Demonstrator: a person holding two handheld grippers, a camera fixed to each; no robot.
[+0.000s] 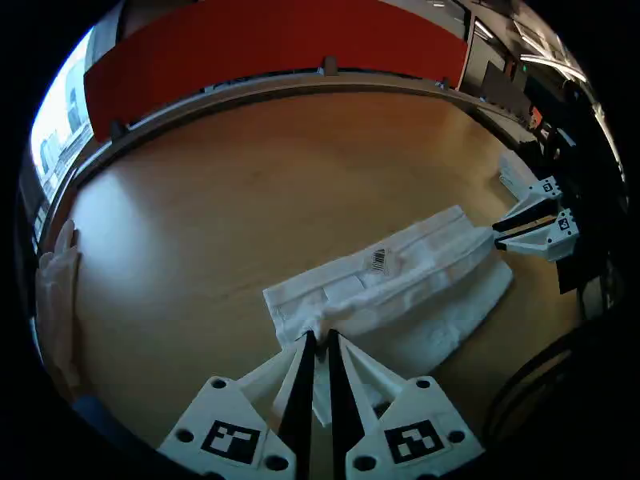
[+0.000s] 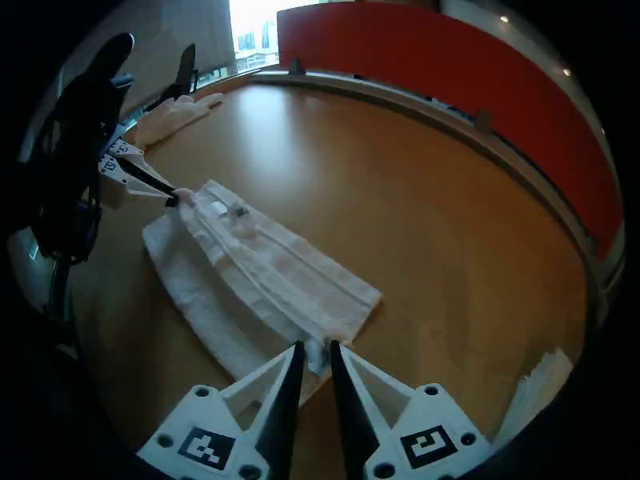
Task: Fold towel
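Note:
A white towel (image 1: 400, 288) lies on the wooden table (image 1: 264, 184), with one long edge lifted and doubled over the rest. In the left gripper view my left gripper (image 1: 320, 338) is shut on the towel's near corner, cloth bunched between its fingertips. My right gripper (image 1: 494, 236) pinches the far corner at the right. From the right gripper view the towel (image 2: 256, 272) stretches away from my right gripper (image 2: 317, 347), which is shut on its near corner. My left gripper (image 2: 172, 197) holds the opposite end at the upper left.
A red partition (image 1: 272, 48) runs along the table's far edge. More white cloth (image 1: 56, 296) lies at the table's left edge, and a folded white piece (image 2: 540, 380) sits at the right. A window (image 2: 256, 32) is behind the table.

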